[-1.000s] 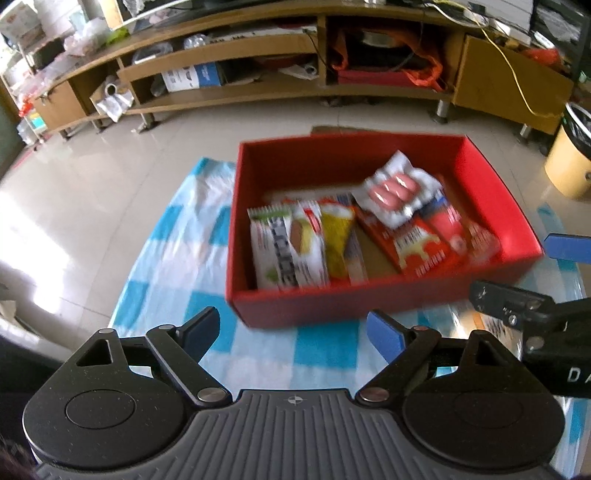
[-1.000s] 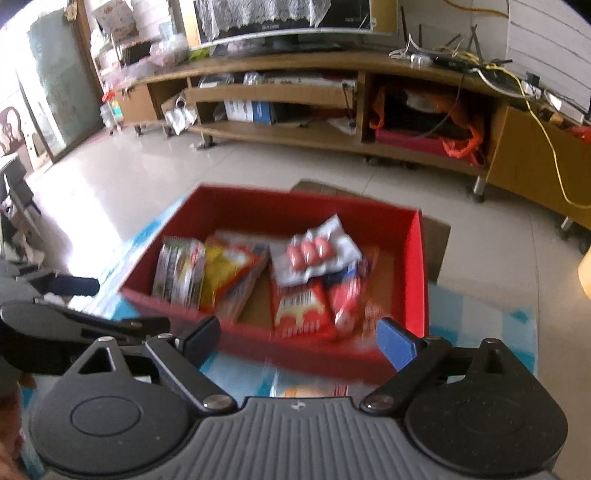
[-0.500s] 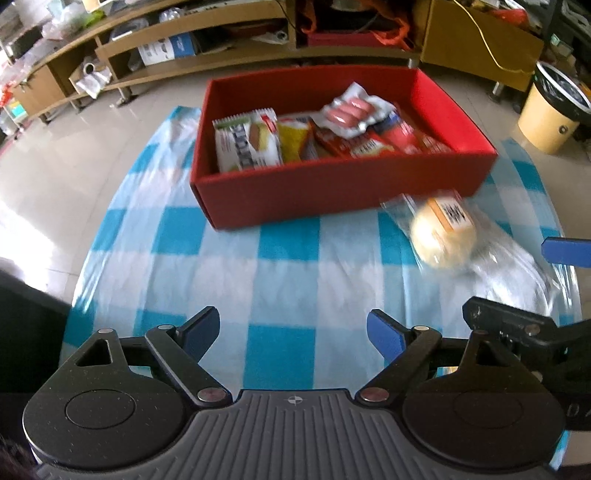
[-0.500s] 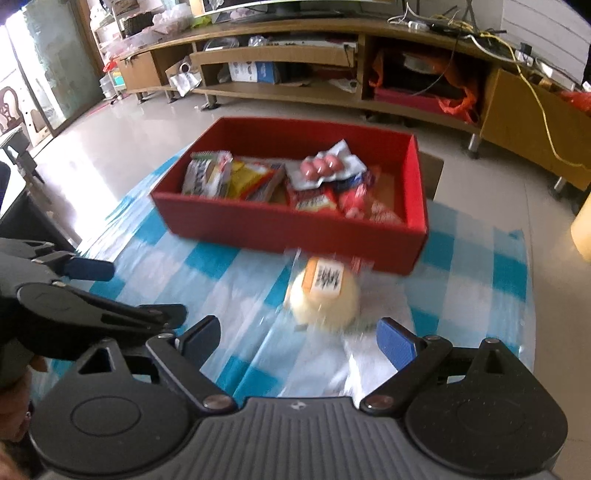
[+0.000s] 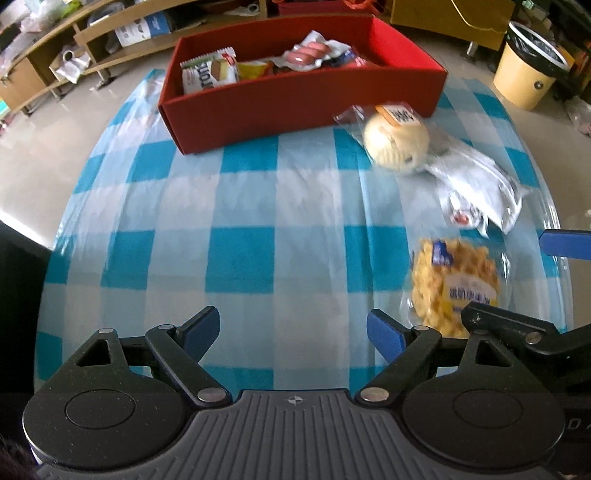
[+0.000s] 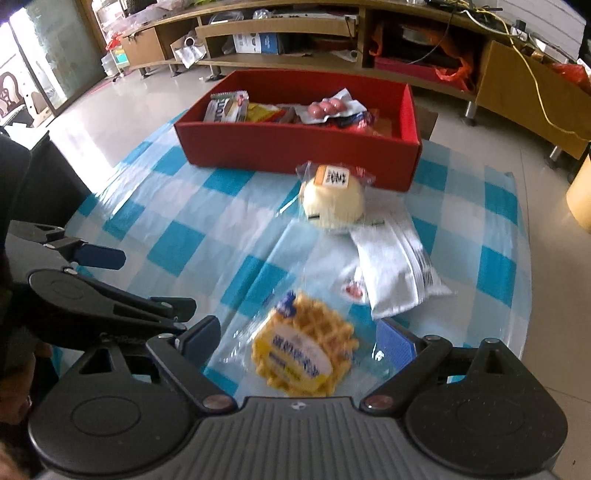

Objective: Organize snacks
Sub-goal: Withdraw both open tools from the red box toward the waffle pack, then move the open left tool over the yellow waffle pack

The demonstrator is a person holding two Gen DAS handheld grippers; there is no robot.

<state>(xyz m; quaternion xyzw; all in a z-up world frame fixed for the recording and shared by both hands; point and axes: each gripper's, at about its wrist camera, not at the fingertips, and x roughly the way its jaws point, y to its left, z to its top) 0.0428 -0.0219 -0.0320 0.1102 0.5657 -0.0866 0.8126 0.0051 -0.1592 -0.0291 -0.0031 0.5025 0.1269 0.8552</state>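
A red box (image 5: 295, 107) (image 6: 295, 146) with several snack packets inside stands at the far side of a blue-and-white checked cloth (image 5: 240, 206) (image 6: 207, 229). In front of it lie a wrapped round bun (image 5: 397, 142) (image 6: 332, 201), a silver packet (image 5: 476, 188) (image 6: 395, 266) and a wrapped waffle (image 5: 454, 284) (image 6: 304, 349). My left gripper (image 5: 293, 334) is open over bare cloth, left of the waffle. My right gripper (image 6: 299, 339) is open above the waffle, which shows between its blue fingers; I cannot tell whether they touch it.
A long wooden shelf unit (image 6: 332, 33) runs along the far wall over a shiny tiled floor (image 5: 44, 155). A yellow bin (image 5: 532, 74) stands at the right. A dark object (image 6: 44, 173) sits beside the cloth's left edge.
Both grippers have pulled back from the red box toward the near side of the cloth and tipped downward. The bun, silver packet and waffle have come into view. Jaws stayed open.
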